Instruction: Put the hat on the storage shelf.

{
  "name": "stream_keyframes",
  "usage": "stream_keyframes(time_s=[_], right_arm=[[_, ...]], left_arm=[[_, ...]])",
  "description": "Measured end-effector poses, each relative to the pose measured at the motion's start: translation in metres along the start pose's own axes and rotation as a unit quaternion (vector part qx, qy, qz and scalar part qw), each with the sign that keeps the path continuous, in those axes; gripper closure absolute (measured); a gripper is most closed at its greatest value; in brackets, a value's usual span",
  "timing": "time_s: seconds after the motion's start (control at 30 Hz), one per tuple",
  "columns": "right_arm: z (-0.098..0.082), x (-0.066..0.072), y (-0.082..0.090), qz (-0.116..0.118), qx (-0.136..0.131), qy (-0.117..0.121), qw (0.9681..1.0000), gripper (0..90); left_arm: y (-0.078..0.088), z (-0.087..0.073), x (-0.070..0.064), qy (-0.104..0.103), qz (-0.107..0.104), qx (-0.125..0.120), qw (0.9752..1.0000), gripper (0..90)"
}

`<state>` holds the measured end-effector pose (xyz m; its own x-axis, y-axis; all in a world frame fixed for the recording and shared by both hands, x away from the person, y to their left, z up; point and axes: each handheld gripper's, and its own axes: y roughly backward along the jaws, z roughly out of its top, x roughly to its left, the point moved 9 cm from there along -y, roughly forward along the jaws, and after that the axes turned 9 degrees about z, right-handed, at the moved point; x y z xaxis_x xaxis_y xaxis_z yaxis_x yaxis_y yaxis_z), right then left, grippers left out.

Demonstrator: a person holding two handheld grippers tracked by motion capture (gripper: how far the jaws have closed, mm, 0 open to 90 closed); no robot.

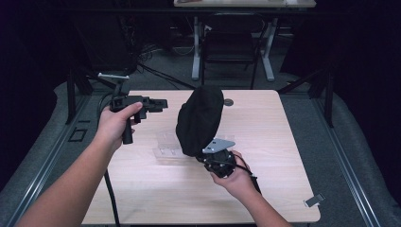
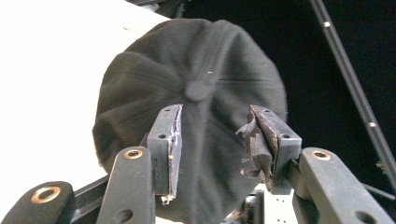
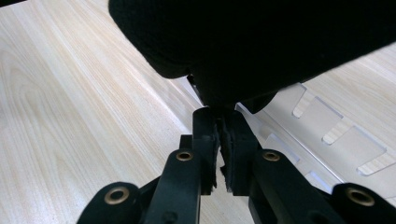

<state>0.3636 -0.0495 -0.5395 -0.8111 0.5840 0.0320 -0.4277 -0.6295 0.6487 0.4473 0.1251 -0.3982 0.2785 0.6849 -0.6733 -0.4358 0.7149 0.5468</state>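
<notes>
The right tool (image 1: 213, 150) is clamped tight on the lower edge of a black cap (image 1: 200, 119) and holds it upright above the middle of the table (image 1: 283, 189), over a clear plastic stand (image 1: 166, 146). Left of the cap, the left tool (image 1: 161, 103) points at its crown, jaws wide apart and gripping nothing.

obstacles: black cap (image 1: 199, 120) held upright at table centre; clear plastic stand (image 1: 166, 147) flat just left of its base. free room: bare table (image 1: 283, 137) right, near edge, far-left corner.
</notes>
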Motion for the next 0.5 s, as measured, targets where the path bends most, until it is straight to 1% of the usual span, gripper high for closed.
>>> stream_keyframes(time_s=[0.03, 0.07, 0.17, 0.2, 0.3, 0.33, 0.37, 0.43, 0.5], right_arm=[[0.0, 0.0, 0.0, -0.002, -0.002, 0.0, 1.0, 83.9], [-0.001, -0.001, 0.0, -0.002, -0.002, -0.001, 1.0, 83.8], [-0.002, -0.002, 0.002, -0.004, 0.0, -0.001, 1.0, 83.1], [-0.003, -0.002, 0.003, -0.005, 0.001, -0.002, 1.0, 82.8], [-0.006, -0.003, 0.005, -0.004, -0.003, -0.006, 1.0, 81.9], [-0.008, -0.005, 0.007, -0.007, 0.0, -0.006, 1.0, 81.4], [-0.01, -0.006, 0.008, -0.009, 0.001, -0.008, 0.9999, 81.0], [-0.014, -0.007, 0.01, -0.008, 0.0, -0.012, 0.9999, 81.0], [-0.017, -0.007, 0.013, -0.01, 0.0, -0.011, 0.9999, 80.5]], left_arm=[[0.0, -0.001, 0.004, 0.002, 0.007, -0.002, 1.0, 55.7], [0.001, -0.001, 0.007, 0.001, 0.009, -0.004, 1.0, 55.7], [0.003, -0.002, 0.015, -0.008, 0.023, -0.008, 0.9997, 55.8], [0.004, -0.003, 0.017, -0.007, 0.027, -0.009, 0.9996, 55.9], [0.005, -0.006, 0.024, -0.014, 0.042, -0.009, 0.999, 56.3], [0.005, -0.006, 0.024, -0.014, 0.042, -0.009, 0.999, 56.5], [0.005, -0.008, 0.03, -0.022, 0.054, -0.008, 0.9983, 56.5], [0.005, -0.01, 0.036, -0.031, 0.075, -0.006, 0.9967, 56.5], [0.005, -0.012, 0.041, -0.042, 0.089, -0.008, 0.9952, 56.5]])
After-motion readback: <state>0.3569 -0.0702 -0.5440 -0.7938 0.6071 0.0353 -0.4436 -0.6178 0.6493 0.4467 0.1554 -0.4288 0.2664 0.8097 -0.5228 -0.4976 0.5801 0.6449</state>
